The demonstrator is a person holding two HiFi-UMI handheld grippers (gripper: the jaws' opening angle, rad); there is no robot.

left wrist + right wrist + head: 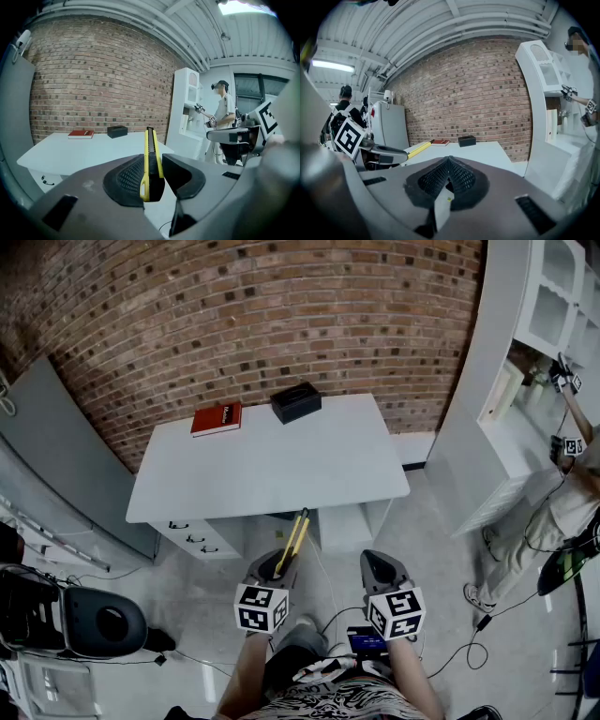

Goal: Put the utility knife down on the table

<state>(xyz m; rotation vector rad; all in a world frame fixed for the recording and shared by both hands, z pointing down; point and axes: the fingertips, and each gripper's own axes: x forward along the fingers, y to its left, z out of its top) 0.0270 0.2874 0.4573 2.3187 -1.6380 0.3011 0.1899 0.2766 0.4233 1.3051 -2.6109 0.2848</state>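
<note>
Two grippers: held side by side short of the table's near edge, both above the floor, each carrying a marker cube at its rear.
Left gripper: jaws clamped on the utility knife, one pad on each flat side of its rear end.
Right gripper: jaws pressed together, ribbed pads meeting, nothing between them.
Utility knife: yellow and black, standing on its narrow edge, front end pointing away from the person toward the table. It is in the air, not resting on the tabletop. In the head view its tip overlaps the table's near edge.
Table: white, with its far edge against the brick wall. Drawers sit under its left side.
Red book: lies flat on the far left part of the tabletop, near the brick wall.
Black box: at the tabletop's far edge, just right of the red book and not touching it.
White cabinet: tall, standing to the right of the table.
Person: stands at the white cabinet, well apart from the table, hands raised toward its shelves.
Tabletop near half: bare white surface between the utility knife's tip and the two objects at the back.
</note>
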